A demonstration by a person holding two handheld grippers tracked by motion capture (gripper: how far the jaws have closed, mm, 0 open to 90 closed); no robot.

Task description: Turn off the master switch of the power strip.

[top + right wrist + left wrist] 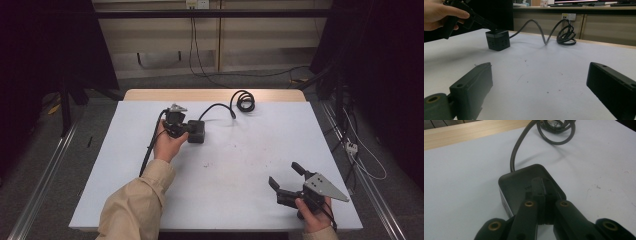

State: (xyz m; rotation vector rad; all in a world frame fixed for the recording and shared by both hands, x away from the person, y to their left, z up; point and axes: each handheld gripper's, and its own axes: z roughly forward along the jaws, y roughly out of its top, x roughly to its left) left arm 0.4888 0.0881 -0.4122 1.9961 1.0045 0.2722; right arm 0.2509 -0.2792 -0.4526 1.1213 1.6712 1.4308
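Beige sleeves; black claws w/ brass-ringed screw holes; right claw (286, 177) has grey triangular plate, black cable.

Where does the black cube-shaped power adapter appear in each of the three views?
High view: the power adapter lies left of centre on the table, at the left gripper.
Left gripper view: the adapter sits at centre, under the closed jaws.
Right gripper view: it stands upper left.
Shared landmark: the coiled cable behind it.

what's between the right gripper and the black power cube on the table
Nothing visible. The right gripper sits open near the table's front right, and only bare white tabletop lies between it and the power cube. The left gripper, fingers together, is already on the cube's top.
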